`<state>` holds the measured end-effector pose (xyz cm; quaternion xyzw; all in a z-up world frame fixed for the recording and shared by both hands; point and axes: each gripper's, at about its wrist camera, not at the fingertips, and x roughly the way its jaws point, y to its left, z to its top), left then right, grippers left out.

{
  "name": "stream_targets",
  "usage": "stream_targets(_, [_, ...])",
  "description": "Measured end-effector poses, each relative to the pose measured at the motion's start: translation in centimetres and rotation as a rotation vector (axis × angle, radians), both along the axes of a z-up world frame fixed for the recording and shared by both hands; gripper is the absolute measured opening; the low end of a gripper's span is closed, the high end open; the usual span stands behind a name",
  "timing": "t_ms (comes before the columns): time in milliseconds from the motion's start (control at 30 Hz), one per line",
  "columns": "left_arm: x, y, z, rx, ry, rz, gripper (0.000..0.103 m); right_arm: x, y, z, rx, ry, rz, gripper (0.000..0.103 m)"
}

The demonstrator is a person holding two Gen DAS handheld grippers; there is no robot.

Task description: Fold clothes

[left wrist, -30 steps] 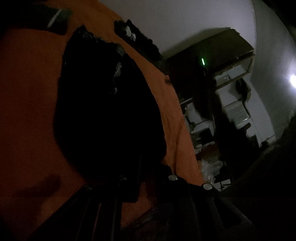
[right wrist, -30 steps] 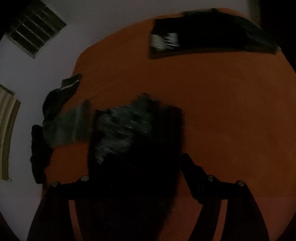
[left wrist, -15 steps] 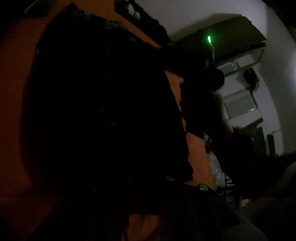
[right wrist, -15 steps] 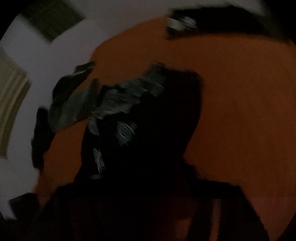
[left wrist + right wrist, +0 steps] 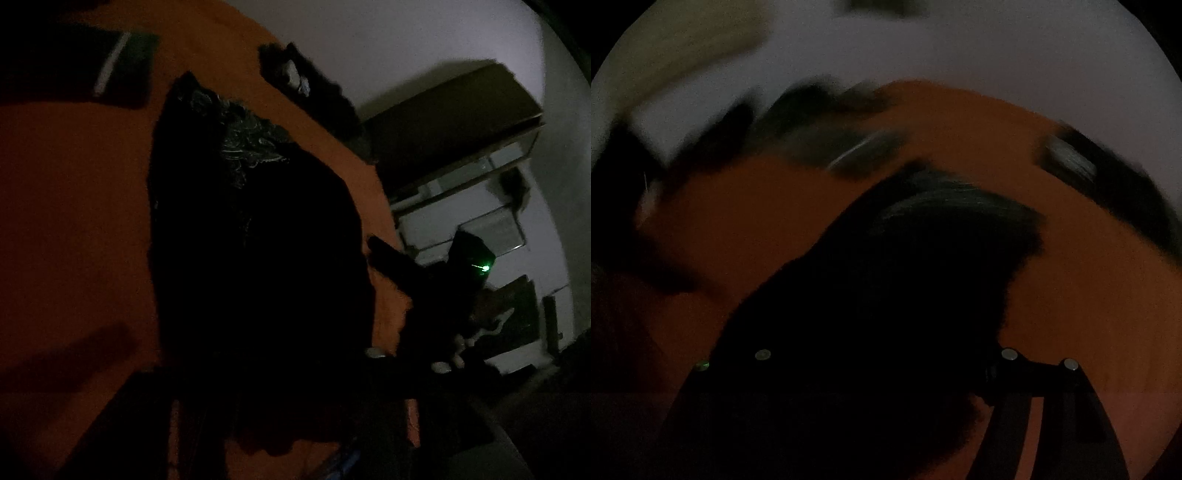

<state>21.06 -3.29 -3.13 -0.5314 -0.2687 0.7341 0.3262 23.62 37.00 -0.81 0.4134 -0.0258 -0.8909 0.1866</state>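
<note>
A black garment with a grey printed pattern [image 5: 255,236] lies on the orange bed cover [image 5: 74,192]. It also fills the middle of the right wrist view [image 5: 905,295], which is blurred. My left gripper [image 5: 280,413] is at the garment's near edge, and its fingers are lost in the dark cloth. My right gripper [image 5: 882,369] is over the same garment, which hides its fingertips. In the left wrist view the other gripper [image 5: 424,288] with a green light reaches in at the bed's right edge.
A folded dark garment with a white stripe [image 5: 110,62] lies at the far left of the bed. Another dark garment [image 5: 306,85] lies at the far edge. A further folded dark piece [image 5: 1082,166] lies at the right. Shelves [image 5: 461,192] stand beyond the bed's right side.
The garment was lifted close to the left camera half a second ago and now lies lower and flatter. The right wrist camera has swung, and its view is blurred.
</note>
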Motion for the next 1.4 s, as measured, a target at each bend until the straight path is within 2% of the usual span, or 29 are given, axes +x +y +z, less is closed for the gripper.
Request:
stream_targets(67, [-0.3, 3.1, -1.2, 0.008, -0.074, -0.048, 0.044, 1.3, 3.8, -1.4, -0.135, -0.095, -0.098, 0.072])
stream_targets(167, [2.8, 6.8, -3.1, 0.013, -0.147, -0.121, 0.044, 3.3, 9.5, -3.4, -0.337, -0.237, -0.246, 0.072])
stream_targets(200, [3.9, 7.3, -3.5, -0.011, -0.166, -0.148, 0.044, 4.5, 10.0, -3.8, -0.368, -0.254, -0.239, 0.072])
stream_targets(267, [5.8, 7.7, -3.6, -0.068, -0.172, -0.208, 0.044, 6.5, 9.1, -3.8, -0.363, -0.265, -0.165, 0.072])
stream_targets(367, [8.4, 7.7, -2.9, -0.162, -0.142, -0.303, 0.044, 10.0, 4.9, -2.4, -0.229, -0.22, 0.0, 0.074])
stream_targets(433, [9.2, 7.9, -2.1, -0.243, -0.069, -0.351, 0.044, 12.2, 1.0, -1.9, -0.074, -0.12, 0.096, 0.082])
stream_targets(500, [9.5, 7.1, -2.2, -0.301, -0.038, -0.317, 0.046, 14.4, -3.0, -1.5, 0.086, -0.014, 0.19, 0.087])
stream_targets(600, [8.9, 6.0, -3.6, -0.272, -0.097, -0.205, 0.046, 15.9, -8.8, -1.4, 0.284, 0.152, 0.301, 0.09])
stream_targets(700, [8.5, 5.8, -4.1, -0.254, -0.102, -0.132, 0.046, 15.5, -12.9, -2.3, 0.542, 0.333, 0.305, 0.089])
stream_targets(733, [8.3, 5.9, -4.1, -0.256, -0.099, -0.113, 0.046, 14.7, -14.0, -2.9, 0.612, 0.343, 0.334, 0.078])
stream_targets(767, [8.2, 6.1, -4.2, -0.259, -0.097, -0.094, 0.046, 14.2, -15.0, -3.7, 0.669, 0.335, 0.355, 0.032])
stream_targets(800, [8.1, 6.1, -4.5, -0.261, -0.1, -0.081, 0.046, 13.5, -15.3, -4.0, 0.694, 0.314, 0.354, 0.008])
stream_targets(833, [8.1, 5.8, -4.8, -0.262, -0.11, -0.073, 0.046, 12.7, -14.5, -3.5, 0.676, 0.297, 0.301, 0.007])
stream_targets(900, [8.1, 6.0, -5.2, -0.257, -0.129, -0.062, 0.046, 11.9, -11.4, -1.5, 0.511, 0.262, 0.17, 0.007])
stream_targets(967, [8.0, 6.1, -5.1, -0.272, -0.12, -0.05, 0.046, 12.2, -5.7, 0.5, 0.308, 0.229, -0.037, 0.007])
stream_targets(1033, [7.2, 5.4, -4.8, -0.281, -0.115, -0.045, 0.046, 13.1, 0.7, 1.7, 0.173, 0.205, -0.293, 0.007])
stream_targets(1067, [6.8, 5.1, -4.7, -0.284, -0.115, -0.042, 0.046, 13.7, 3.9, 1.4, 0.126, 0.16, -0.422, 0.008])
stream_targets(1100, [6.8, 5.0, -4.7, -0.274, -0.122, -0.039, 0.046, 14.2, 6.9, -0.1, 0.077, 0.06, -0.523, 0.011])
stream_targets(1167, [6.6, 4.9, -4.8, -0.26, -0.139, -0.035, 0.046, 15.5, 12.3, -4.0, -0.006, -0.173, -0.69, 0.026])
stream_targets(1233, [6.6, 5.1, -4.7, -0.248, -0.135, -0.05, 0.046, 17.1, 14.5, -6.5, -0.052, -0.284, -0.729, 0.031])
stream_targets(1267, [6.7, 5.3, -4.5, -0.243, -0.126, -0.061, 0.046, 17.5, 14.8, -7.1, -0.045, -0.305, -0.718, 0.031])
stream_targets(1300, [6.8, 5.7, -4.3, -0.249, -0.107, -0.079, 0.046, 17.9, 14.6, -6.9, 0.001, -0.286, -0.702, 0.034])
stream_targets(1333, [6.9, 6.1, -4.1, -0.261, -0.084, -0.105, 0.046, 18.1, 14.3, -6.1, 0.059, -0.235, -0.686, 0.048])
stream_targets(1367, [7.2, 6.5, -3.9, -0.277, -0.061, -0.132, 0.046, 18.4, 13.8, -5.4, 0.106, -0.174, -0.662, 0.071])
stream_targets(1400, [7.8, 7.3, -3.8, -0.31, -0.037, -0.157, 0.046, 18.5, 13.2, -4.5, 0.157, -0.101, -0.63, 0.08])
